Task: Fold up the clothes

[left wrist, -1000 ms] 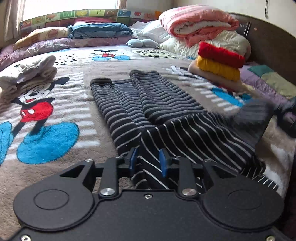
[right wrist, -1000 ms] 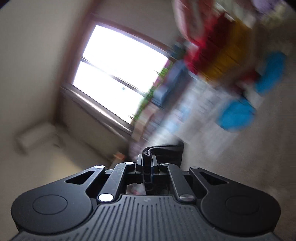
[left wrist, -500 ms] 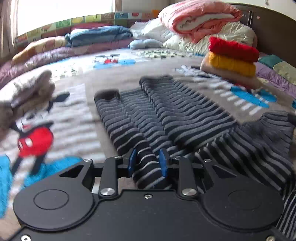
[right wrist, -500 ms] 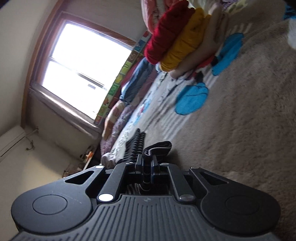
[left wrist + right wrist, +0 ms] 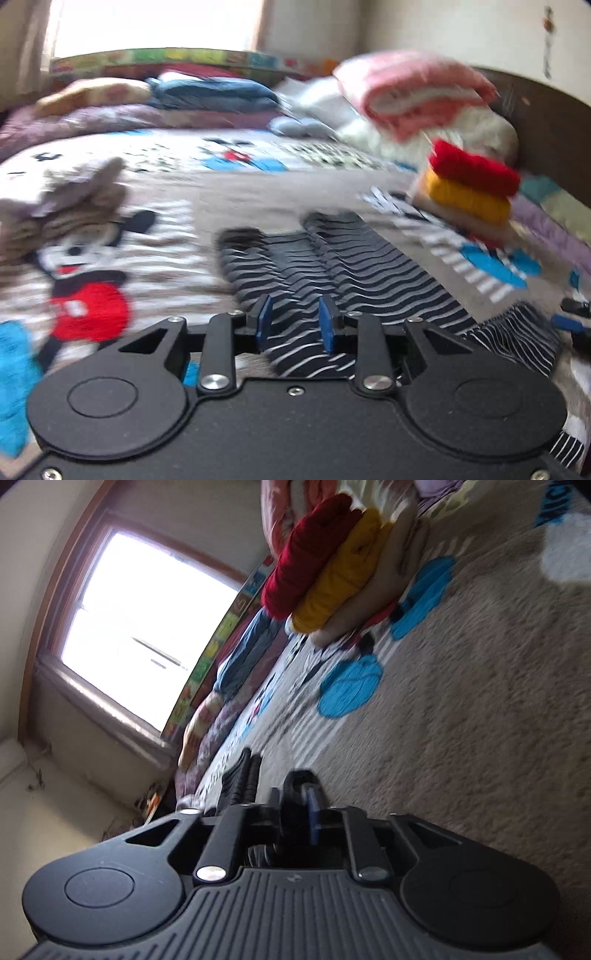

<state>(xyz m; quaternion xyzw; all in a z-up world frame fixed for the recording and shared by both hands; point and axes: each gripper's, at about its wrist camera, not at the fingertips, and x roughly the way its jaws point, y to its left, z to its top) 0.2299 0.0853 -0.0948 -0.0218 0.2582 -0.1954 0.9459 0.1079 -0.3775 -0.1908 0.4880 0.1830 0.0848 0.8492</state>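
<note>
A black sweater with white stripes point(image 5: 351, 266) lies on the cartoon-mouse blanket point(image 5: 155, 229), its two sleeves stretched away from me. My left gripper point(image 5: 295, 323) is over its near edge, and a thick fold of striped cloth fills the gap between the blue pads point(image 5: 264, 321). At the right edge of that view is my right gripper point(image 5: 570, 314), by the sweater's bunched far corner. In the right wrist view my right gripper point(image 5: 297, 805) lies on its side with its jaws opening. A dark fold of the sweater point(image 5: 295, 786) still sits between them, off the blue pad point(image 5: 312, 812).
A stack of folded red, yellow and beige clothes point(image 5: 469, 184) stands at the right, also in the right wrist view point(image 5: 332, 576). Folded grey-beige clothes point(image 5: 66, 199) lie at the left. Pillows and a pink quilt point(image 5: 413, 88) line the dark headboard point(image 5: 546, 122). A window point(image 5: 140, 620) is beyond the bed.
The right gripper's jaws have gone from shut on the dark fold to parted. The left gripper has shifted across the bed with the striped edge between its pads.
</note>
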